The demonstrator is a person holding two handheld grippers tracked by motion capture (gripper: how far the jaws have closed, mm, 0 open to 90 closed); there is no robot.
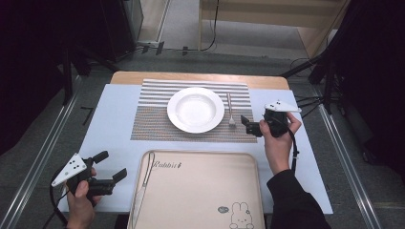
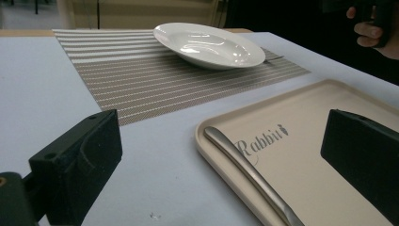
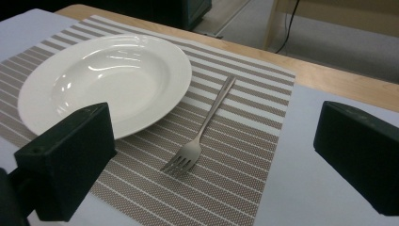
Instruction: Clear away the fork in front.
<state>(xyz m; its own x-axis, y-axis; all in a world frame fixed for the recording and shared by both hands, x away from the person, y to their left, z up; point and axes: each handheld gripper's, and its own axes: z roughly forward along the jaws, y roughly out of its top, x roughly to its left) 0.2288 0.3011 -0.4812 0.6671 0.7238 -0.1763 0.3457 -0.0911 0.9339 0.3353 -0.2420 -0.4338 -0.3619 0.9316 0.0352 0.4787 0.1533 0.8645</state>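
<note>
Two tongs: both are held above the counter [image 1: 114, 102], each with its jaws spread and nothing between them.
Counter: it is covered by a pale sheet, with a strip of bare wood seen at the far edge.
Placemat [image 1: 153, 112]: a striped mat is laid on the far middle of the counter.
Plate [image 1: 195, 109]: a white deep plate is set on the placemat, empty.
Fork [image 1: 230, 109]: it is laid on the placemat just right of the plate, tines toward the person, apart from the rim.
Tray [image 1: 200, 191]: a beige tray is placed at the near edge; a slim metal utensil [image 1: 143, 183], probably a knife, is seen lying along its left rim.
Room: grey floor, dark stands at both sides and light wooden furniture beyond are seen.
Left tongs [image 1: 109, 167]: they are held low at the near left, beside the tray's left corner, pointing right toward the tray.
Right tongs [image 1: 247, 125]: they are gripped from below at the right edge of the placemat, pointed left, near the fork's tines without touching.
</note>
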